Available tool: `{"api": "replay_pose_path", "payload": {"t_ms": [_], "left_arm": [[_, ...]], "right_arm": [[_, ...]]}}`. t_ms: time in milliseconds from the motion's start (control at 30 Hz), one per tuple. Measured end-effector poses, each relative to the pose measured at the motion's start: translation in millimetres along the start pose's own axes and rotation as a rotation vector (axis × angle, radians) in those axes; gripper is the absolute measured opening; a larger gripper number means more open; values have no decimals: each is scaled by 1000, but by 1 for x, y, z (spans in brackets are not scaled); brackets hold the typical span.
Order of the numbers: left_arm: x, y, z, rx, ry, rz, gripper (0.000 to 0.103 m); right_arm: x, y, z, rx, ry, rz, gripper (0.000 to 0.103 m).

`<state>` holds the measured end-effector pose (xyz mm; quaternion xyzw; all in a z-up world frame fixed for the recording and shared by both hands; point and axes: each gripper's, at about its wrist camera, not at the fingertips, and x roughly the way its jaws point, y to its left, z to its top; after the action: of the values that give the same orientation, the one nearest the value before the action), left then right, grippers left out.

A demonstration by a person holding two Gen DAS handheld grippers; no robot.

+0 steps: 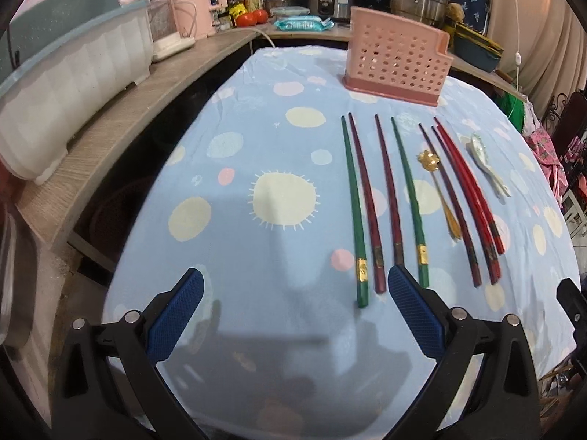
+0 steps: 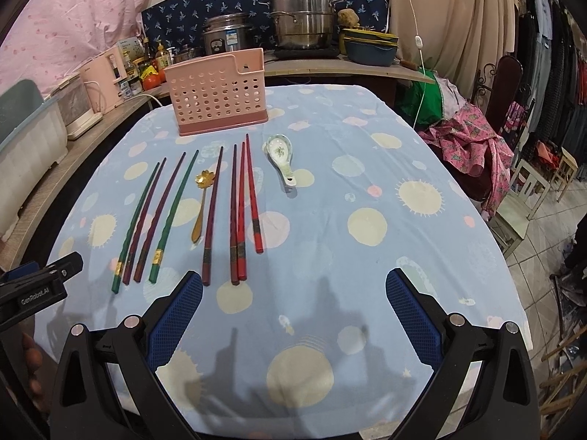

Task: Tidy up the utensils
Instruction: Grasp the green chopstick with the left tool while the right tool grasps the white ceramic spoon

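right gripper (image 2: 293,293) fingers apart | left gripper (image 1: 295,289) fingers apart, marked "GenRoboLAI" | chopsticks (image 2: 240,212) before pink holder (image 2: 218,97)

On the spotted blue cloth lie eight long lacquered chopsticks: two green (image 2: 175,216), four dark maroon (image 2: 213,216) and two bright red (image 2: 253,198). There is one gold flower-bowled metal spoon (image 2: 201,205) and one white ceramic soup spoon (image 2: 280,157). One pink perforated plastic utensil holder (image 2: 218,97) stands beyond them.

Utensil holder (image 2: 219,93) stands upper centre on the tablecloth (image 2: 403,256). Chopsticks (image 2: 205,212) lie in a row before it. Ceramic spoon (image 2: 280,157) lies right of them; metal spoon (image 2: 201,205) lies among them.
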<state>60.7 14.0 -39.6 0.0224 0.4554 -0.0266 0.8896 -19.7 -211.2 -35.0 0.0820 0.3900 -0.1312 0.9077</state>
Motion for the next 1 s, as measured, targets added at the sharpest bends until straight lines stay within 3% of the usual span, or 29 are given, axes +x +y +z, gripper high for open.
{"api": "replay_pose_path", "payload": {"t_ms": [100,233,467,633,767,867,1000], "left_arm": [[21,-3,4,10,28,4,95],[40,-5,4,19,66,-15,84],[51,-8,3,26,93,-66,77],[49,-12,0,40,96,-97,63],[48,-15,-3,63,89,-86,59],[48,-12,-3,61,82,-76,48],[48,-7,0,46,83,-74,26]], "right_arm": [[11,-2,6,8,10,1,96],[22,-4,13,17,18,6,96],[37,-2,19,27,43,23,96],[45,0,19,27,70,39,86],[50,0,18,32,87,48,79],[54,-1,18,34,96,52,72],[63,-4,21,34,108,59,58]]}}
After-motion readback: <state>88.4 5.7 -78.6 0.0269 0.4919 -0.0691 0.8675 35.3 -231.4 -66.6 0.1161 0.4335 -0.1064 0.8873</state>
